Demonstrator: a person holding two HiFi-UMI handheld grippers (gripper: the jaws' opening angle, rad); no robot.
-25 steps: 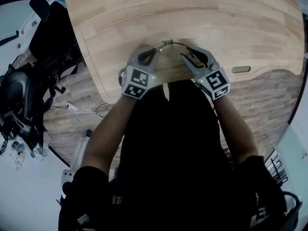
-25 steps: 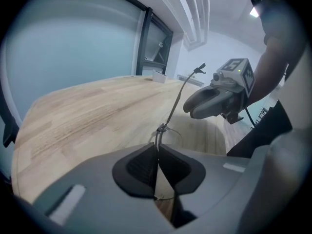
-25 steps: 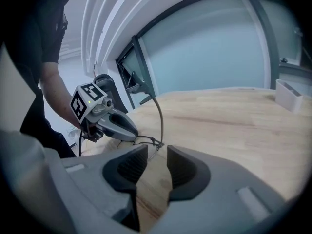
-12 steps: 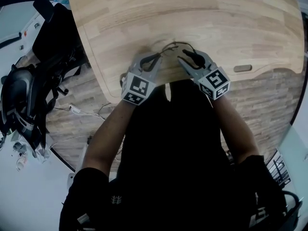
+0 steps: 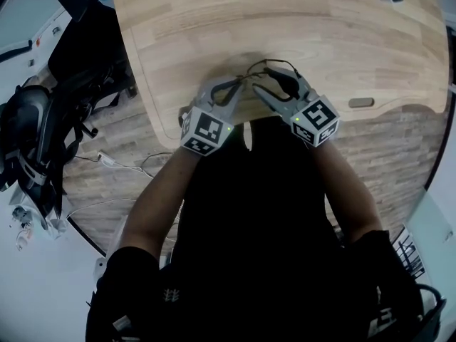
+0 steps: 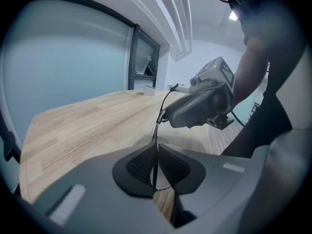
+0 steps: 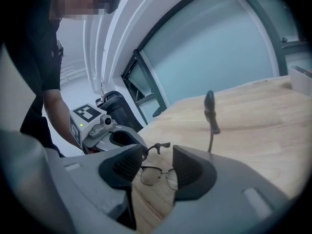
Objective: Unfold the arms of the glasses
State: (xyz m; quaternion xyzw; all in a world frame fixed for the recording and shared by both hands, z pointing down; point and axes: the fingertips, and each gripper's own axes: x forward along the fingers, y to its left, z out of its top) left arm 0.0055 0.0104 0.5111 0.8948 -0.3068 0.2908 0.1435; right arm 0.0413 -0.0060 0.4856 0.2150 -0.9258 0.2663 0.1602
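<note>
**Q:** Head view: where are the glasses?

**A:** The glasses (image 5: 267,63) are at mid-frame, over the near edge of the table (image 5: 356,34). They sit between the left gripper (image 5: 231,87) and the right gripper (image 5: 274,85).

**Q:** Left gripper view: what is the tool doing?

**A:** Its jaws are clamped almost together at lower centre, with a thin wire of the frame pinched between the pads (image 6: 139,167). The wire climbs from there to a hinge. The right gripper fills the upper right.

**Q:** And the right gripper view?

**A:** Its jaws stand wide apart and have just been opening. The lenses (image 7: 157,174) show through the gap at lower centre, and neither pad touches them. One arm tip (image 7: 209,112) stands up at centre right. At centre left the other gripper holds the far end of the frame.
</note>
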